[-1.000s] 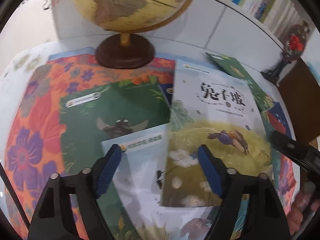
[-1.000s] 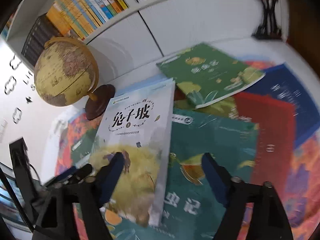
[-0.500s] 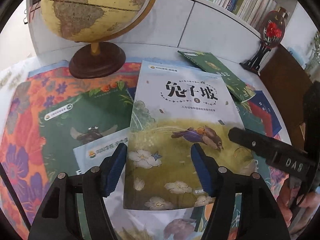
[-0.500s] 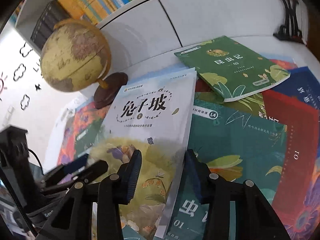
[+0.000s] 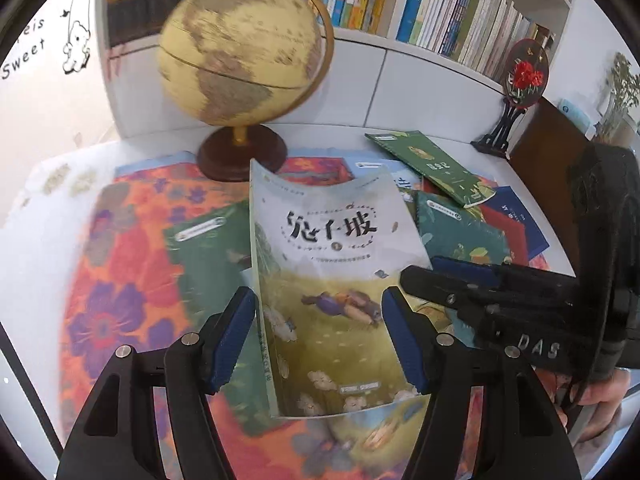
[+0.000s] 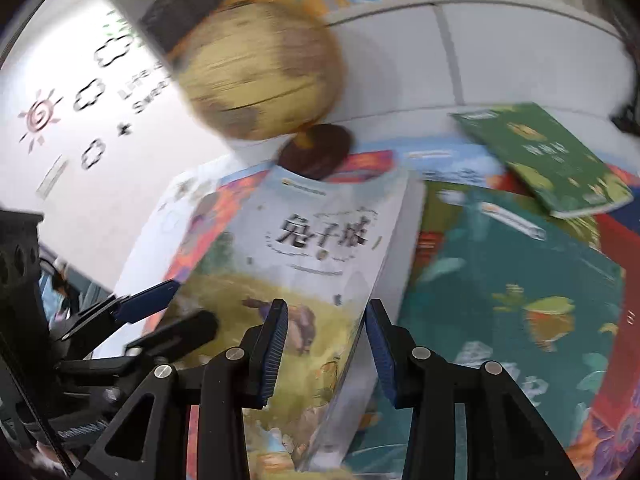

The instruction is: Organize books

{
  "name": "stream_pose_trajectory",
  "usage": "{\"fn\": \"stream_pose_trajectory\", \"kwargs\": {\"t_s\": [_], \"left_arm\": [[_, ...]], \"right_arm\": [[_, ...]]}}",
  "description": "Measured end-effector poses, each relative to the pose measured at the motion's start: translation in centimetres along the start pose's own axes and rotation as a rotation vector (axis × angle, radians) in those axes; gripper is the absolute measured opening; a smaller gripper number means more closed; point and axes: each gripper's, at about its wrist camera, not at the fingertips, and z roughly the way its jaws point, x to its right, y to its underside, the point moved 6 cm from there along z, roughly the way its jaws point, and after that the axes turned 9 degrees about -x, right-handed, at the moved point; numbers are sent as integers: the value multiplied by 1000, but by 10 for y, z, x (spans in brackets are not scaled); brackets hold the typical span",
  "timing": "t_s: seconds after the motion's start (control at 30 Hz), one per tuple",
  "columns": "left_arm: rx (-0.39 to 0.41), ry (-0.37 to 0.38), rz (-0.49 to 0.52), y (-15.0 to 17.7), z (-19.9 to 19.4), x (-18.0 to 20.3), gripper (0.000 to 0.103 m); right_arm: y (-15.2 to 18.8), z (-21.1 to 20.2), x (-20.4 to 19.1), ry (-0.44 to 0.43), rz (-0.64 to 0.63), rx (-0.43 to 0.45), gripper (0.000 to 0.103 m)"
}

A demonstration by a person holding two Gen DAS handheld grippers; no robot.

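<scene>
Surface: floral cloth (image 5: 120, 280), books scattered on it, globe (image 5: 244, 56) at its far edge.
Left gripper (image 5: 318, 340): we clamp the rabbit-hill book (image 5: 332, 280).
Right gripper (image 6: 326, 350): closing on the book's right edge.

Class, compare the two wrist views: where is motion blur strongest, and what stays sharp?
Right wrist view: the globe and green book smear heavily. Left wrist view: milder blur; shelf books stay readable, fisheye bends the shelf edge. Both views keep their own fingers crisp.

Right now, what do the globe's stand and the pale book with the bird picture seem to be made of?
Round dark brown globe stand: likely turned wood, lacquered, since it shines reddish brown. Pale bird-picture book: paper with a thin soft cover, slightly glossy; its top edge curves as it is lifted.
</scene>
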Motion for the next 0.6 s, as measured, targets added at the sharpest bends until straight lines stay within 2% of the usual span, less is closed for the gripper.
{"fn": "stream_pose_trajectory", "kwargs": {"t_s": [0.3, 0.6], "left_arm": [[53, -44, -79, 32, -36, -61, 63], [41, -137, -174, 67, -47, -136, 63]], "right_arm": [[12, 26, -78, -80, -94, -18, 39], [16, 83, -149, -169, -117, -118, 39]]}}
